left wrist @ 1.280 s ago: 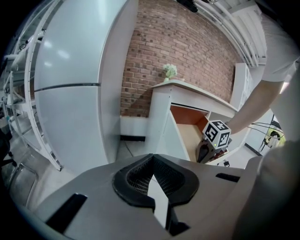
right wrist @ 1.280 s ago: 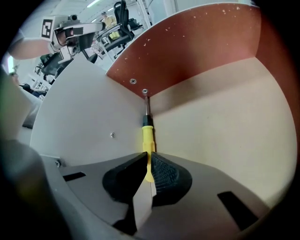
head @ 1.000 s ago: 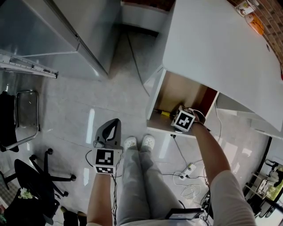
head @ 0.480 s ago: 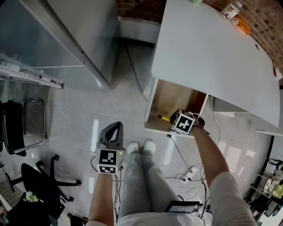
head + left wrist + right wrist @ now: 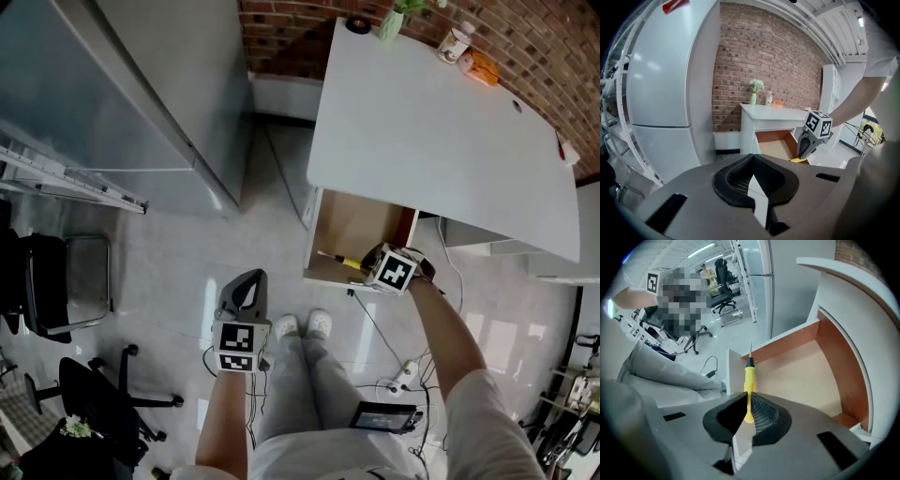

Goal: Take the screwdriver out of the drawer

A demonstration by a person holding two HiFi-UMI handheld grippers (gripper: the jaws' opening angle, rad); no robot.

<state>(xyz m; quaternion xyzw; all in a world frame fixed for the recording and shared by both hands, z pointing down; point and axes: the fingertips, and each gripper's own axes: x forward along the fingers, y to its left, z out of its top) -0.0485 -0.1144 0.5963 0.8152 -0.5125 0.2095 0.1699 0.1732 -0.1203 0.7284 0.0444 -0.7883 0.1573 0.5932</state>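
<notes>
A yellow-handled screwdriver (image 5: 749,377) with a black collar and thin steel shaft sticks out from my right gripper (image 5: 746,405), which is shut on the handle. Its tip points toward the drawer's side wall. In the head view the screwdriver (image 5: 343,261) lies across the front of the open wooden drawer (image 5: 356,225) under the white desk (image 5: 441,141), with the right gripper (image 5: 369,264) at the drawer's front edge. My left gripper (image 5: 245,284) hangs over the floor left of the person's legs, shut and holding nothing; in its own view the left gripper (image 5: 752,182) shows closed jaws.
A tall grey fridge (image 5: 103,84) stands left of the desk. Cables and a power strip (image 5: 401,367) lie on the floor by the person's feet. Office chairs (image 5: 84,394) stand at the lower left. Small items and a vase (image 5: 392,22) sit at the desk's far edge.
The head view has tilted up, showing more of the desk and brick wall. The right gripper stays shut on the screwdriver at the drawer's front; the left gripper keeps its place.
</notes>
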